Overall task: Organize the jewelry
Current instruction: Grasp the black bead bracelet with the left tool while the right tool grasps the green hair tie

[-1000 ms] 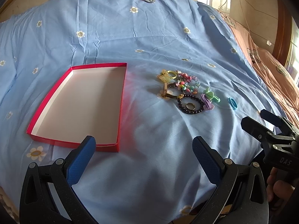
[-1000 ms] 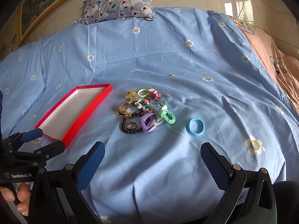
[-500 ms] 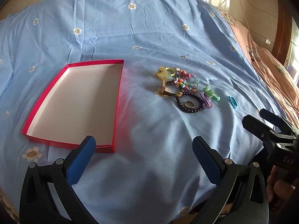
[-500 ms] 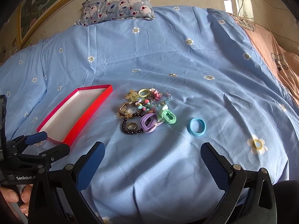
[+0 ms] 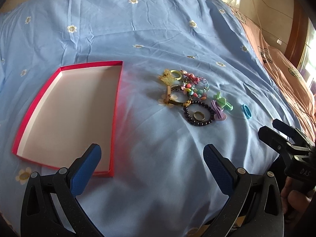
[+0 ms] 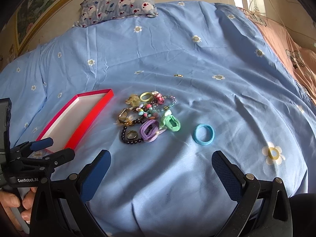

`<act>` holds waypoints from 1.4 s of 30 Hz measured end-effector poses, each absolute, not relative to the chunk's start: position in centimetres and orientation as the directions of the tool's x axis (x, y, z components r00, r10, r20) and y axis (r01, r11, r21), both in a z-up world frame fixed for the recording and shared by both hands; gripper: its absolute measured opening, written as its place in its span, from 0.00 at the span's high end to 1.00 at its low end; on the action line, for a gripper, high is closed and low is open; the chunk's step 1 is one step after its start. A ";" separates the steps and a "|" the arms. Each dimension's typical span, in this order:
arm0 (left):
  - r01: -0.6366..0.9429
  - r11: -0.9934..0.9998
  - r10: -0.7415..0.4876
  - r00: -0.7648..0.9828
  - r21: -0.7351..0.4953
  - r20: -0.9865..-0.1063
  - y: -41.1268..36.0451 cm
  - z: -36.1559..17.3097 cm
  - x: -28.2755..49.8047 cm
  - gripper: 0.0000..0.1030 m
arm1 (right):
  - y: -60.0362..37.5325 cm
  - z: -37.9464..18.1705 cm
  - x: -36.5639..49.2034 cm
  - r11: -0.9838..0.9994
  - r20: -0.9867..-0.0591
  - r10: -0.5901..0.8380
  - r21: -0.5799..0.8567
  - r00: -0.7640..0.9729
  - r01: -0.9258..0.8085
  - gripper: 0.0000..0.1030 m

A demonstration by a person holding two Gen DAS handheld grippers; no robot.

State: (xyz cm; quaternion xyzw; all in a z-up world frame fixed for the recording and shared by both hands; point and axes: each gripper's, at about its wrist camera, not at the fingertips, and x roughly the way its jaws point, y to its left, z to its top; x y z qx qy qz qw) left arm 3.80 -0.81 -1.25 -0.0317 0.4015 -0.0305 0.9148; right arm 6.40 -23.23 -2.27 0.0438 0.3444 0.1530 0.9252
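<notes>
Jewelry (image 5: 187, 94) lies heaped on a wrinkled blue cotton bedsheet (image 5: 138, 29) printed with daisies, right of a shallow rectangular red cardboard tray (image 5: 67, 114) with a white floor. The left gripper (image 5: 152, 158) and right gripper (image 6: 161, 163) hover at the near edge, their textured blue pads spread wide, holding nothing. In the heap, a black beaded bracelet (image 6: 131, 138) circles a metal ring (image 6: 132, 134), beside purple (image 6: 149, 131) and green (image 6: 170, 123) fabric hair ties. A blue elastic loop (image 6: 203, 134) sits apart to the right.
</notes>
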 end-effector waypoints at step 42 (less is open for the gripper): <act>0.225 0.952 -0.292 0.480 -0.206 -0.827 -4.8 -5.7 15.8 0.92 | -21.8 -6.4 17.7 0.934 -0.772 0.349 0.242 0.531 -0.262 0.87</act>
